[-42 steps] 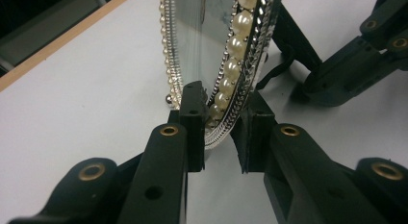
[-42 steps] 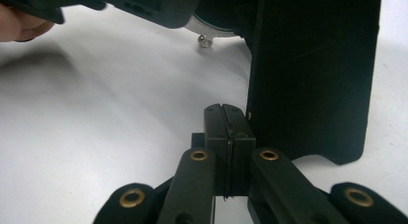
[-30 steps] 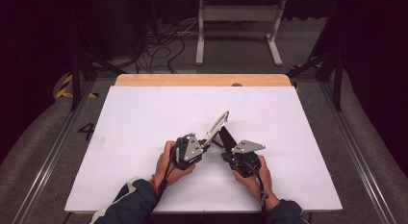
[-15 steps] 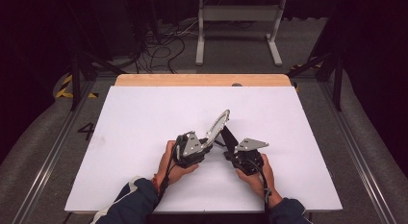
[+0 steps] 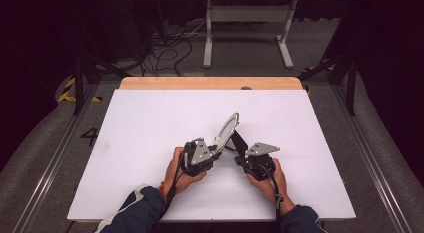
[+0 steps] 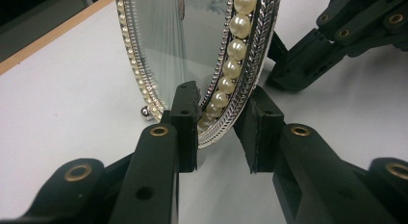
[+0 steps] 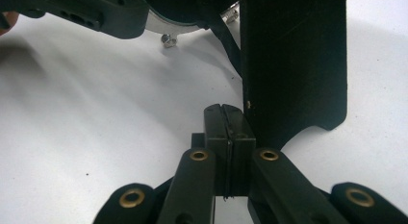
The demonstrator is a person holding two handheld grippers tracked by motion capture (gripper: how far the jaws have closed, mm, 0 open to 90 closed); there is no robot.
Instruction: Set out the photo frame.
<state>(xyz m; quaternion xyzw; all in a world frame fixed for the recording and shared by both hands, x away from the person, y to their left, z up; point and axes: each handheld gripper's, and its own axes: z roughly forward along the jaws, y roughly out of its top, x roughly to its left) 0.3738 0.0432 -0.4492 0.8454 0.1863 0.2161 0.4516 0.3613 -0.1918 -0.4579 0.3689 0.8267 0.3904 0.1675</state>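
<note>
An oval silver frame (image 5: 228,129) with a ring of pearls (image 6: 236,47) stands tilted on the white table (image 5: 150,123), propped from behind by its black stand (image 7: 293,65). My left gripper (image 5: 217,152) has the frame's lower rim between its jaws. One pad lies on the pearl front and the other against the back (image 6: 221,119). These jaws have just been closing on the rim. My right gripper (image 5: 242,155) is shut with nothing in it (image 7: 226,122), its tips right beside the edge of the stand.
A wooden strip (image 5: 210,83) runs along the table's far edge. Cables and a metal stand (image 5: 247,28) lie on the floor beyond it. Metal rails (image 5: 60,153) flank the table. Both hands rest near the front middle.
</note>
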